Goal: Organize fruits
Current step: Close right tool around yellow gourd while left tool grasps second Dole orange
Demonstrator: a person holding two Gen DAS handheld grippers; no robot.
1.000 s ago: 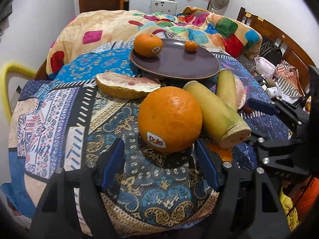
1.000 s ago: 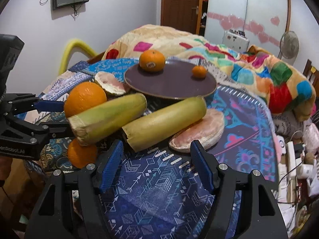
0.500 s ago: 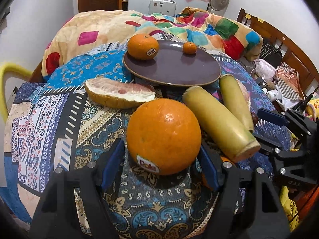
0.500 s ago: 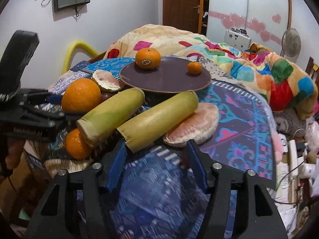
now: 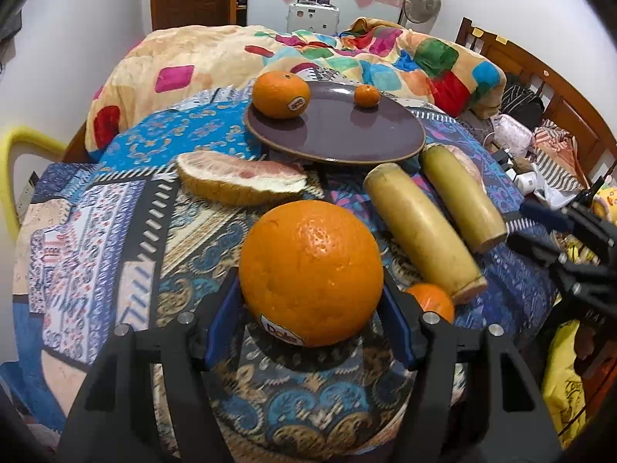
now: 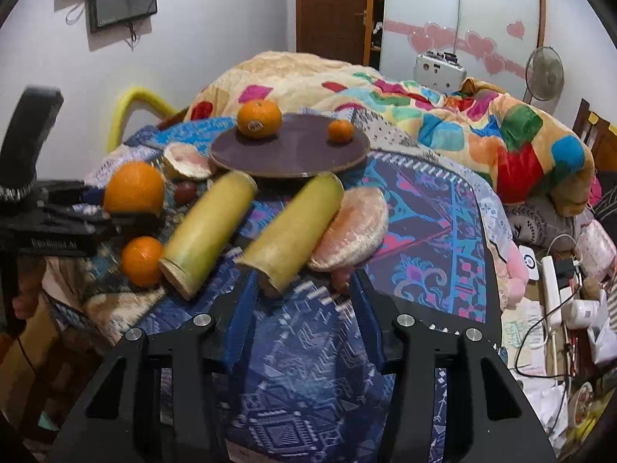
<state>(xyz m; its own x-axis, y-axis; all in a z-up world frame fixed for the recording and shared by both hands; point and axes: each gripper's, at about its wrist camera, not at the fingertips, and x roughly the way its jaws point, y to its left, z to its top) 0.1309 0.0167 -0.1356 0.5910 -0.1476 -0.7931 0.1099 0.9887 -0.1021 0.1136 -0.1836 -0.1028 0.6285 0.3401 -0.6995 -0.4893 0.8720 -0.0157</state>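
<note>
Patterned cloth is covering the table [image 5: 96, 231]; two oranges are sitting on the plate [image 5: 335, 135]. Short of the plate, your left tongs [image 5: 310, 320] are closing on the big orange [image 5: 310, 270]; your right tongs [image 6: 302, 308] are gaping empty by a yellow stalk [image 6: 293, 231]. Most is waiting.

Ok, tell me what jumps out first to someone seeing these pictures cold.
The big Dole-stickered orange dominates the left wrist view, sitting between the blue pads of the left tongs, which close against its sides. Behind it, a dark purple plate carries a second stickered orange and a tiny mandarin. In the right wrist view, two pale yellow-green stalk pieces lie side by side just ahead of the open right tongs.
</note>
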